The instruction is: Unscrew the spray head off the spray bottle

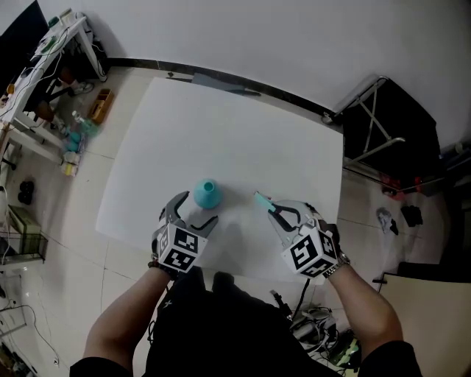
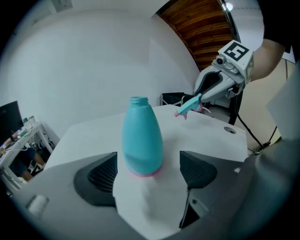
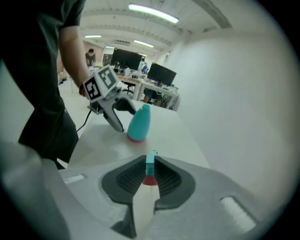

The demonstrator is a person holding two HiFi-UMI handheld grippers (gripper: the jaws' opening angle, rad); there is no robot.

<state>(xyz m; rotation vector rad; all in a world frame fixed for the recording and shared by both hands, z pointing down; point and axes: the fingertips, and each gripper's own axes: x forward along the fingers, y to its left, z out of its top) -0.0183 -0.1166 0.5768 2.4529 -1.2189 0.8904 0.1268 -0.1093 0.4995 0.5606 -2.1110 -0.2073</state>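
White surface [image 1: 221, 132] bears a teal plastic spray bottle [image 1: 207, 193] between the open jaws of my left gripper [image 1: 195, 210]; my right gripper [image 1: 274, 212] clamps the teal spray head [image 1: 263, 199] in its jaws, to the right.

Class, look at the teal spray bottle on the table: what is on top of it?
Nothing: the spray bottle's neck stands bare. The spray head is off, clamped in the right gripper apart from it. The opaque plastic hides its contents.

Open-plan office: desks [image 3: 157, 95] with monitors [image 3: 161, 74], strip lights [image 3: 152, 13]
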